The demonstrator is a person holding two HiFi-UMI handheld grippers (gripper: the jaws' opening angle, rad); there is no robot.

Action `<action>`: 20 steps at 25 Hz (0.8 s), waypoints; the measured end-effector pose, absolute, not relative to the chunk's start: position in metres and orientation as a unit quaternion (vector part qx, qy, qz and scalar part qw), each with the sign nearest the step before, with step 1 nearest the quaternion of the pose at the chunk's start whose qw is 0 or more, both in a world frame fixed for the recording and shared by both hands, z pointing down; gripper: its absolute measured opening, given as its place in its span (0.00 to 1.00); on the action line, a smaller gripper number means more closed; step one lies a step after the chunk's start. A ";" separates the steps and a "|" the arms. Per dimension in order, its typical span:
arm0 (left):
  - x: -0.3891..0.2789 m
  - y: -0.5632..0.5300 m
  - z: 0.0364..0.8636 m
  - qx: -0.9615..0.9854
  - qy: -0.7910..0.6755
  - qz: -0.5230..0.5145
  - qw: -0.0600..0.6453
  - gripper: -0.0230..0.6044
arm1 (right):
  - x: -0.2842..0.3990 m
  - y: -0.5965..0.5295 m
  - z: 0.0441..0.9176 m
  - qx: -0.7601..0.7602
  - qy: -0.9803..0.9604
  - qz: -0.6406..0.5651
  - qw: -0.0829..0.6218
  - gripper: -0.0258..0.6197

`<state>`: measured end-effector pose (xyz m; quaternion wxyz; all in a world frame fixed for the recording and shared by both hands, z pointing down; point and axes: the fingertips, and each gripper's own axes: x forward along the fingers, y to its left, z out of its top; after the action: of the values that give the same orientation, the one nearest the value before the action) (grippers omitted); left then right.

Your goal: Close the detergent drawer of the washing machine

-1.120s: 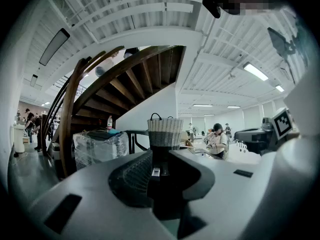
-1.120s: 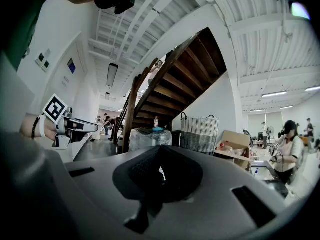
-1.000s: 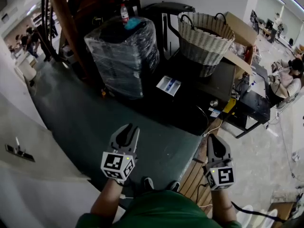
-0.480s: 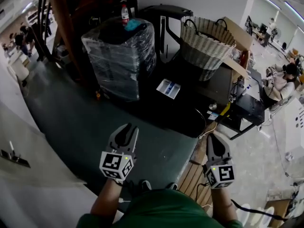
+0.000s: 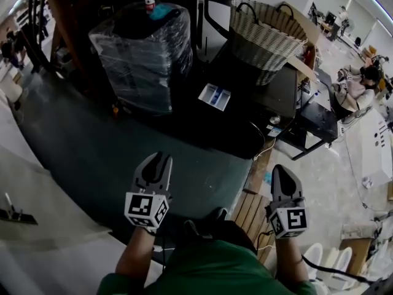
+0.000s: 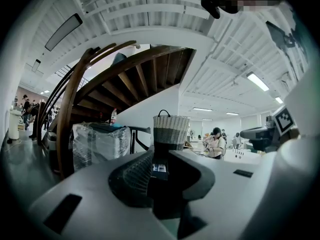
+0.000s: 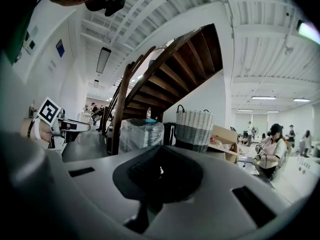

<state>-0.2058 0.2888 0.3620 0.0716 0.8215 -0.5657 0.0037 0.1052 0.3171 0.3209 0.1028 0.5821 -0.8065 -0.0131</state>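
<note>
Well ahead of the left gripper (image 5: 157, 160) and right gripper (image 5: 282, 171), the detergent drawer (image 5: 215, 95) was too small to show its contents. The washing machine (image 5: 239, 128) front was lost in shadow.

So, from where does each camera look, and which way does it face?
Head view: on the person's head, steeply down; both forearms, left gripper, right gripper.
Left gripper view: on the left gripper, along its jaws toward the woven basket; right gripper at right edge.
Right gripper view: on the right gripper, toward the same basket; left gripper at left edge.
Shared: woven basket, wrapped stack.
</note>
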 end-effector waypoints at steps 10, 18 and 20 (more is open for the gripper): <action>-0.211 0.230 0.353 0.807 -0.588 0.016 0.056 0.21 | 0.113 0.243 0.327 0.579 -0.811 -0.010 0.079 0.07; -0.190 0.160 0.334 0.790 -0.611 0.023 0.040 0.21 | 0.144 0.159 0.318 0.576 -0.816 -0.008 0.048 0.07; -0.180 0.145 0.330 0.790 -0.612 0.023 0.037 0.21 | 0.151 0.141 0.317 0.572 -0.819 -0.009 0.047 0.07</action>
<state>-0.1799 0.1447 0.3299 0.0371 0.7895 -0.6122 0.0228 0.1514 0.1408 0.3167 0.0468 0.5722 -0.8187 -0.0086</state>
